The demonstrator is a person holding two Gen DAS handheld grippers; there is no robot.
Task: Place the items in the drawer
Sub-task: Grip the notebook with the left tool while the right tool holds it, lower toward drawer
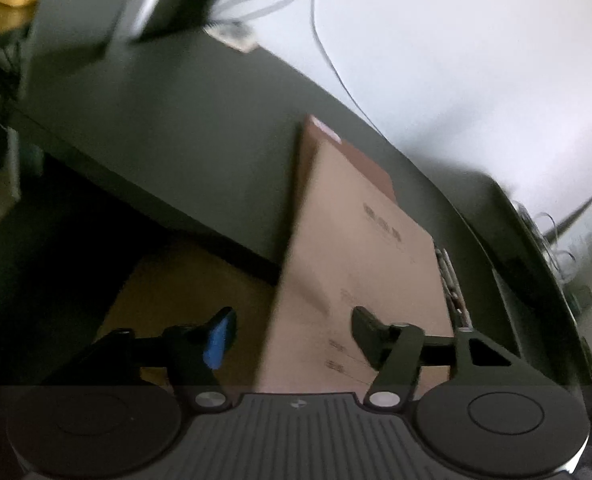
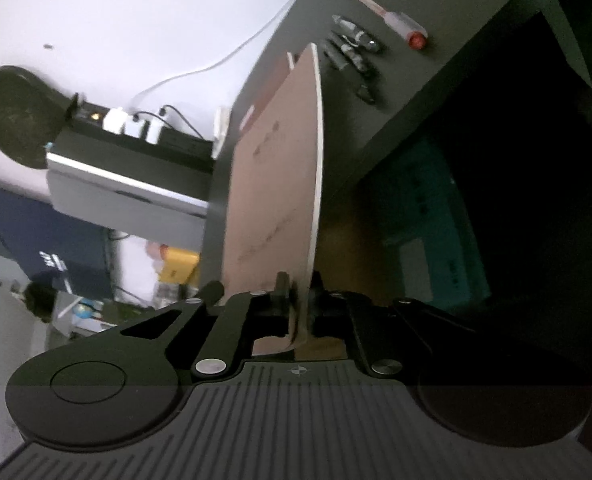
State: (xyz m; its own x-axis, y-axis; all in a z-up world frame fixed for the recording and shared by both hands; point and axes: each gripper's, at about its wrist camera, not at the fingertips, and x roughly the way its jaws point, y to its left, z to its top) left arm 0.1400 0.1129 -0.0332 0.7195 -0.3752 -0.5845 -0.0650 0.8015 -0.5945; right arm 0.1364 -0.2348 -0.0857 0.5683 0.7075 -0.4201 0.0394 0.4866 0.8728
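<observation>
The right gripper [image 2: 298, 312] is clamped on the near edge of the brown envelope [image 2: 273, 184], its long axis running away over the bench [image 2: 400, 92]; the left gripper [image 1: 291, 336] hangs apart beside it

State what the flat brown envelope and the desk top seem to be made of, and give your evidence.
Brown envelope: probably kraft paper or thin card, matt, bowing along its edge in the right gripper.
Desk top: dark, smooth and matt, perhaps laminate or painted board; the pictures leave that open.

An office or study corner. A dark desk [image 2: 396, 92] stands against a white wall, carrying pens [image 2: 352, 52], a power strip [image 2: 151, 128] with white chargers plugged in, and trailing cables [image 1: 328, 56].
</observation>
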